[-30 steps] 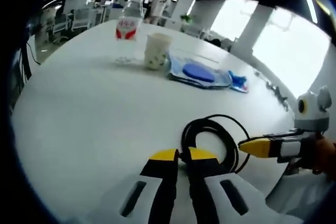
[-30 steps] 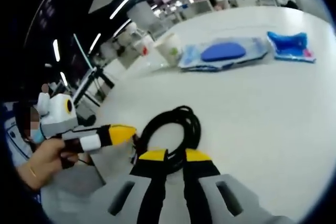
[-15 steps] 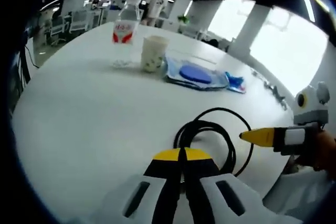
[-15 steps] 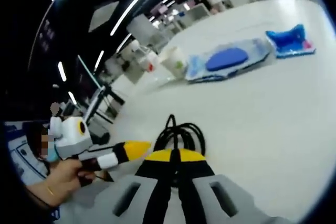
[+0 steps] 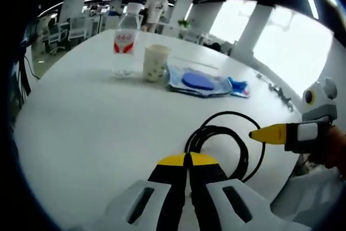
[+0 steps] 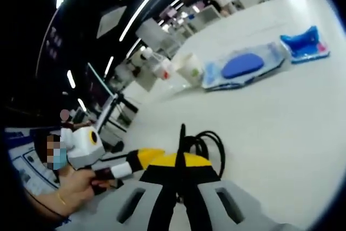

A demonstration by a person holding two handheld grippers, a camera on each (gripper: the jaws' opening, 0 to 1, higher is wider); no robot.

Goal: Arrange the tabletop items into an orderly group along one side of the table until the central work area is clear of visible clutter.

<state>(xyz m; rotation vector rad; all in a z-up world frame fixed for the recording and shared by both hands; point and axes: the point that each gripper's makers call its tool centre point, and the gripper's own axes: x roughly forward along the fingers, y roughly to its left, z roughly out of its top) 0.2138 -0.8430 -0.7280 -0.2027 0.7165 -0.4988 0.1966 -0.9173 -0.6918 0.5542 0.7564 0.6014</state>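
A coiled black cable point(image 5: 223, 140) lies on the white table point(image 5: 81, 123) near its front edge. My left gripper point(image 5: 187, 159) is shut, and the coil's near loop runs into its yellow tips. The right gripper point(image 5: 257, 133) comes in from the right, its tip at the cable's outer loop. In the right gripper view, my right gripper point(image 6: 179, 159) is shut with a cable point(image 6: 208, 143) strand rising from between its tips. The left gripper point(image 6: 139, 156) sits close beside it on the left, held by a hand point(image 6: 70, 189).
At the table's far side stand a water bottle point(image 5: 123, 44) and a paper cup point(image 5: 154, 63). Beside them lie a clear packet with a blue oval point(image 5: 199, 81) and a small blue packet point(image 5: 238, 86). Office desks and a person stand beyond.
Both pairs of jaws have gone from slightly apart to shut at the cable. The right gripper view has swung, and a cable strand now sticks up between its tips.
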